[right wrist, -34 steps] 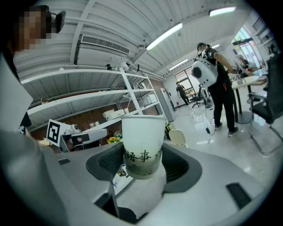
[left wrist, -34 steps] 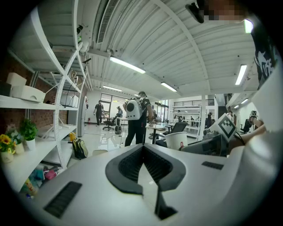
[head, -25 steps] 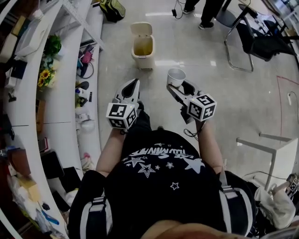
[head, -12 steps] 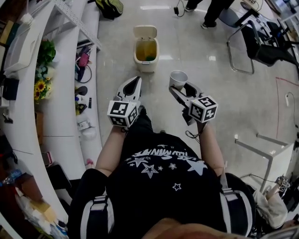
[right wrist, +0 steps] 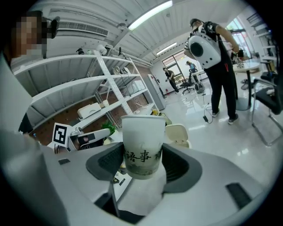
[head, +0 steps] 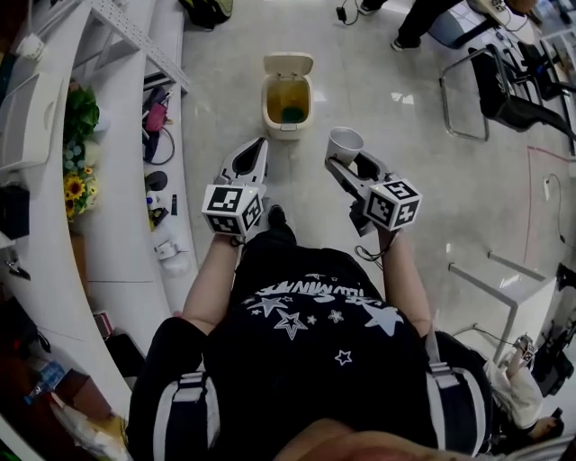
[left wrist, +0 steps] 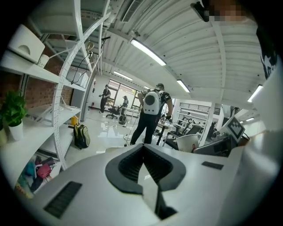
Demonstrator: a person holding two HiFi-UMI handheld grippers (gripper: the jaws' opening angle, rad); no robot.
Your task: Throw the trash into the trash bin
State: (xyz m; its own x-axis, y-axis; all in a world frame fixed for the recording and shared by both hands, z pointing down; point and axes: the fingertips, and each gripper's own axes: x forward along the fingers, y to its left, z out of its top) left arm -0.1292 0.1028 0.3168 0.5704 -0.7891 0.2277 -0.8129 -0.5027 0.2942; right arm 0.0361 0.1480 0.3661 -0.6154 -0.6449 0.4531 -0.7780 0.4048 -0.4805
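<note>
A beige trash bin [head: 286, 94] with its lid up stands on the floor ahead of me, something green inside it. Its raised lid [right wrist: 176, 131] shows behind the cup in the right gripper view. My right gripper [head: 345, 160] is shut on a white paper cup [head: 344, 144], held upright above the floor, right of the bin and nearer me. The cup [right wrist: 142, 145] carries dark printed characters. My left gripper [head: 253, 160] is shut and holds nothing; its jaws meet in the left gripper view [left wrist: 143, 162]. It hovers just short of the bin's near left side.
White curved shelving [head: 117, 153] with plants, bags and clutter runs along my left. A chair [head: 504, 85] and a standing person [head: 423, 18] are at the far right; another person with a backpack [left wrist: 151, 114] stands ahead. A white table [head: 504, 288] is at my right.
I have stepped forward: the bin has drawn closer to both grippers. The right gripper still holds the cup; the left stays shut.
</note>
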